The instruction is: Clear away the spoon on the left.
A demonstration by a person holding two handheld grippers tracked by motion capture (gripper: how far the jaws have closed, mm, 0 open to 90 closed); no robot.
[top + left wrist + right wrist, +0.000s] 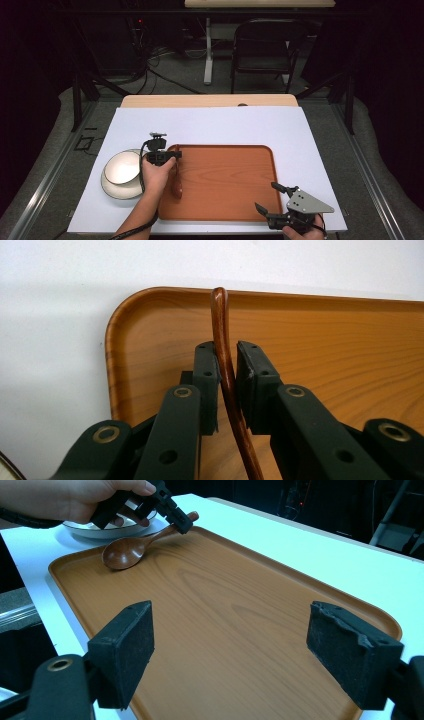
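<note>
Find the wooden spoon (125, 552) inside the tray (220, 146), close by its left rim. Bowl down on the wood at the near end, handle slanting away toward the far left corner, tip at or just over the rim there. Read the long axis as running near-to-far along that rim, rising a little toward the tip.

See the left tongs (227, 351) straddling that handle about midway and pointing along it toward the far rim. Looks released rather than clenched: one pad (207, 375) against the handle, a sliver of gap at the other. Probably bears none of the spoon's weight, judging by the bowl lying flat on the tray.

Find the right tongs (232, 615) spread wide and empty over the tray's near right corner, well apart from the spoon and aimed across the bare wood toward it.

Count the left hand (157, 177) as by far the nearer, already in line with the handle.

To back off, lift straight up and clear, without dragging sideways, to avoid rolling the slim handle or swinging it about the bowl. To regrip, close square across the long axis. Mind the white dish (122, 172) on the worktop (210, 125), just beside the tray's left rim and near the left hand.
</note>
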